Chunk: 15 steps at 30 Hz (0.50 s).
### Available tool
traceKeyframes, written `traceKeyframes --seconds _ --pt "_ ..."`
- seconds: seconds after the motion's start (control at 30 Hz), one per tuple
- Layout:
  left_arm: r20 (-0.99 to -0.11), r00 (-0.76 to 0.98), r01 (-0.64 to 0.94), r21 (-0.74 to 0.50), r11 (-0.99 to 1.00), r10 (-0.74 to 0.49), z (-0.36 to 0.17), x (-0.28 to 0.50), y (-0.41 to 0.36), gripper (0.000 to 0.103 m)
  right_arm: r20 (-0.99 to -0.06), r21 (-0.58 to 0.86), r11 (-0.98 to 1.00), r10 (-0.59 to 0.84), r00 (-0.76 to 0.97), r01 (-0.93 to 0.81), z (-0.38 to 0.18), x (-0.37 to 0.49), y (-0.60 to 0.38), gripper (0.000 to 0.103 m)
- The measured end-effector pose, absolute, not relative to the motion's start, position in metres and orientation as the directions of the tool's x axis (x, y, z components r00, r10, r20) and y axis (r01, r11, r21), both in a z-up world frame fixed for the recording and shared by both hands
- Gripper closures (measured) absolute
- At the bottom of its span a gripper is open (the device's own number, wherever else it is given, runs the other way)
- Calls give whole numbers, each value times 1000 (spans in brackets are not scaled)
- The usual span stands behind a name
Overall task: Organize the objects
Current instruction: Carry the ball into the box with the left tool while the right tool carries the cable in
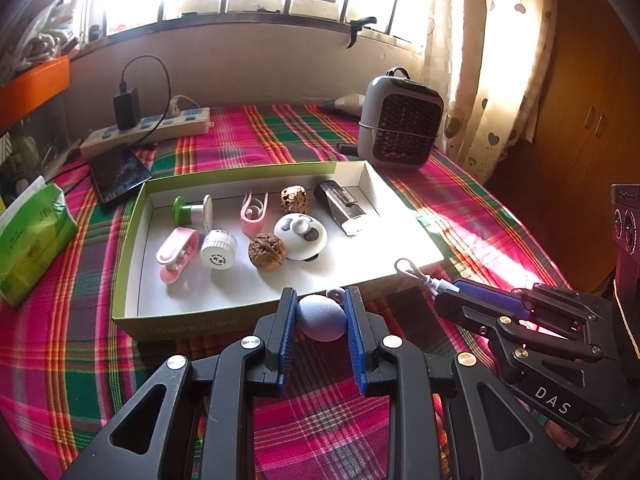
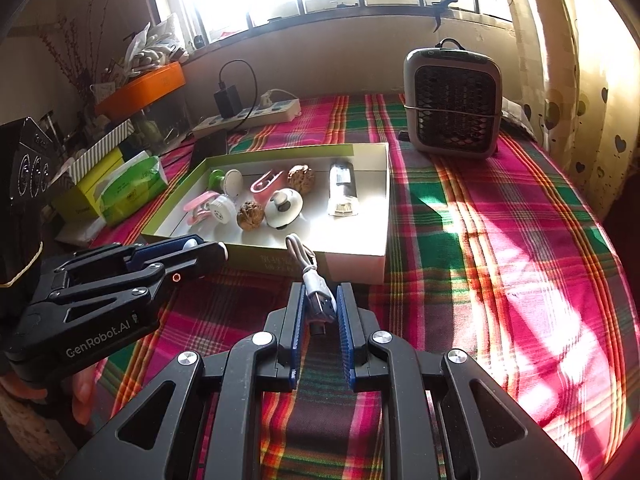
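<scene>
— Box (image 1: 132, 240) first: where does yours sit?

— Your shallow green box lies on the plaid cloth (image 2: 500, 208), just ahead of both grippers, with walnuts, clips and a white cap inside.

— And your left gripper (image 1: 320, 316)?

— Its jaws are partly apart, pads pressed on a pale lilac ball (image 1: 322, 318) at the box's near wall.

— Your right gripper (image 2: 320, 308)?

— Closed as far as it goes, pinching a white USB cable (image 2: 318, 300) whose loop reaches over the box's front edge.
</scene>
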<state>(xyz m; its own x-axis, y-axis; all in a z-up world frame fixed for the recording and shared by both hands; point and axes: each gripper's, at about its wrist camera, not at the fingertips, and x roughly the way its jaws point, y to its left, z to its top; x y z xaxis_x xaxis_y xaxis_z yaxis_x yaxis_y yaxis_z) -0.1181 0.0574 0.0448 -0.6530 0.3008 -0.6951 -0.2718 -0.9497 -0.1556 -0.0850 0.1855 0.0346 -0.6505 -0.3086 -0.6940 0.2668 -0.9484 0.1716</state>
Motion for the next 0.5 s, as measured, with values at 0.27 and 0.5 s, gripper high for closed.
traceKeyframes --seconds 0.27,0.5 --pt "-699 -651 -257 -164 -953 295 44 -137 54 81 -682 168 -951 -302 -666 259 43 -102 184 86" --pt "-702 -650 -255 -161 -954 292 43 -150 54 81 -684 164 -952 -299 -666 259 44 -116 180 86"
